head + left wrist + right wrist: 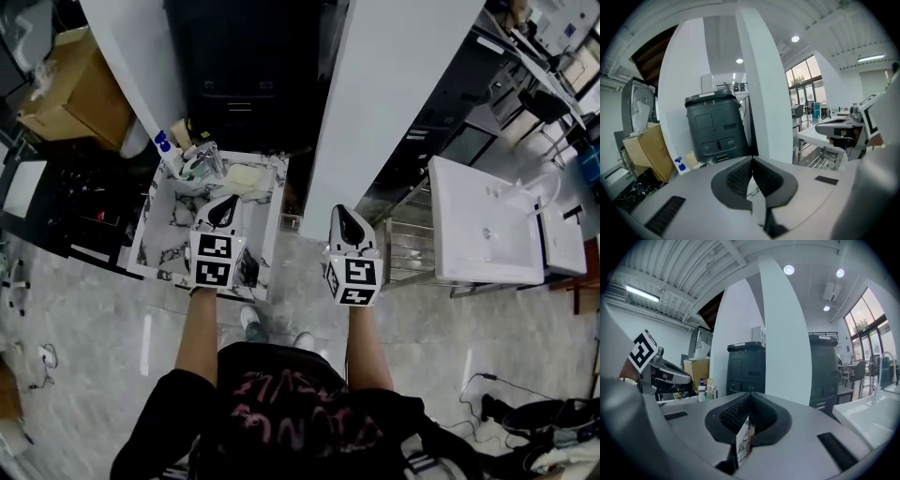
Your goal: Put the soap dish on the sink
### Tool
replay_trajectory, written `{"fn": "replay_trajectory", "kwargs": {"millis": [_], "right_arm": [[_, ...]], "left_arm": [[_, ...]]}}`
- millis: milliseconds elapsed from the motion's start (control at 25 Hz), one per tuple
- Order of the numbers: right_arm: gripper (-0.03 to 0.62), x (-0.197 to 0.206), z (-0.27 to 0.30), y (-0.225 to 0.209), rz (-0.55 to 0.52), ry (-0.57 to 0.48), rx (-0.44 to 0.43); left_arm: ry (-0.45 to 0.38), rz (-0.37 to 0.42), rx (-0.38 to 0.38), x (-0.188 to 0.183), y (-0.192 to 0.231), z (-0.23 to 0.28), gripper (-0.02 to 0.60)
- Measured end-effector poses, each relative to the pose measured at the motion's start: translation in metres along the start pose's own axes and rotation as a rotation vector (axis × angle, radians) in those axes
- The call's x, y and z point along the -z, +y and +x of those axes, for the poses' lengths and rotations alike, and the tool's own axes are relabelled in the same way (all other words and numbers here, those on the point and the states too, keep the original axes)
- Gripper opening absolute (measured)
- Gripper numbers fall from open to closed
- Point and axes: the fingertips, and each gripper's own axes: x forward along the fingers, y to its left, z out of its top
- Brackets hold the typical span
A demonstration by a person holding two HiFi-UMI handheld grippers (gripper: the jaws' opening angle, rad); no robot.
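A pale cream, soap-dish-like item [242, 178] lies at the back of a marble-patterned sink counter [157, 251], beside a chrome faucet [202, 157]. My left gripper [222, 210] hovers over that counter, just in front of the item, its jaws closed with nothing between them [751, 159]. Off the counter's right edge, over the floor, my right gripper [349, 221] is shut and empty too [750, 395]. Neither gripper view shows the cream item. A white sink [483, 225] stands further right.
A blue-capped bottle [161, 142] stands at the counter's back left. A dark bin [717, 124] and a white pillar [375, 103] rise behind. Cardboard boxes [75, 89] sit at left, a metal rack [408, 244] under the white sink, cables on the floor.
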Motion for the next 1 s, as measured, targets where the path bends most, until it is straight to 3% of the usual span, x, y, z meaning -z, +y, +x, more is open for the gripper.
{"fn": "replay_trajectory", "kwargs": {"millis": [400,560,1000], "right_arm": [[0.014,-0.032,-0.029,0.000,-0.009,-0.075,-0.056],[0.012,-0.039,-0.042,-0.004,-0.015,-0.093,-0.074],[0.012,-0.044,-0.077,-0.014,-0.040,-0.129,-0.083]], "left_arm": [[-0.132,0.001,-0.113,-0.038,0.002,-0.070,0.015],[-0.182,-0.065,-0.118,-0.043,-0.004,-0.090,0.015],[-0.238,-0.041,-0.146,-0.049,-0.028,-0.128,0.015]]}}
